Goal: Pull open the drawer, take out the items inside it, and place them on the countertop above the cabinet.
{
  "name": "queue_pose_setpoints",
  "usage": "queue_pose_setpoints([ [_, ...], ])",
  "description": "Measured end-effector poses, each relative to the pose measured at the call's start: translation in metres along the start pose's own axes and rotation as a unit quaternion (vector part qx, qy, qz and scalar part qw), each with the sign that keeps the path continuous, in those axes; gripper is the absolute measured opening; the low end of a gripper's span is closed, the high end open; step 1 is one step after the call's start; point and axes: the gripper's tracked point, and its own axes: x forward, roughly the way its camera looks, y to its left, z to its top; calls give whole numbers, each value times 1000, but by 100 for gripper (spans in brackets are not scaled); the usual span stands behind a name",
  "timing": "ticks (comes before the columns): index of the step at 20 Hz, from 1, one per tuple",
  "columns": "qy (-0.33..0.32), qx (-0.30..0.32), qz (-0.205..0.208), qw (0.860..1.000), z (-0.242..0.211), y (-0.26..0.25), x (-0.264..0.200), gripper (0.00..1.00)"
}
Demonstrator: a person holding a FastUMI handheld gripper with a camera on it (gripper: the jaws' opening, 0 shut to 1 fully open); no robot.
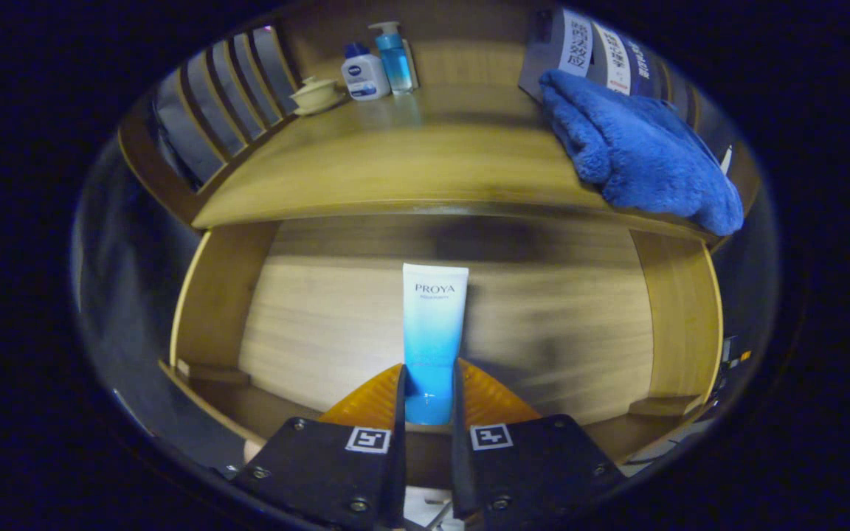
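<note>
Drawer pulled open beneath countertop. Gripper down inside it, fingers clamped on cap end of blue-white tube, both pads pressing its sides. Tube's far end points toward drawer back. Step in hand looks like take-out. Next move likely calls for lift clear of drawer front, then carry up onto bare wood between blue towel and bottles.

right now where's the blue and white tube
In the gripper view, the tube stands clamped at its cap end by the gripper, over the open drawer, below the countertop.
</note>
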Motion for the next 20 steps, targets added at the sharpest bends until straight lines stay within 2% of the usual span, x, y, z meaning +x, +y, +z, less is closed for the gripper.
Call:
queue_pose_setpoints([
  [5, -35, -7, 27, 999, 11, 19, -46, 25],
  [9, -65, -11, 27, 997, 42, 27, -58, 25],
  [12, -80, -8, 18, 997, 74, 29, -49, 25],
  [16, -97, -11, -22, 995, 118, 17, -20, 25],
  [20, -112, -3, -32, 993, 154, 21, 5, 25],
])
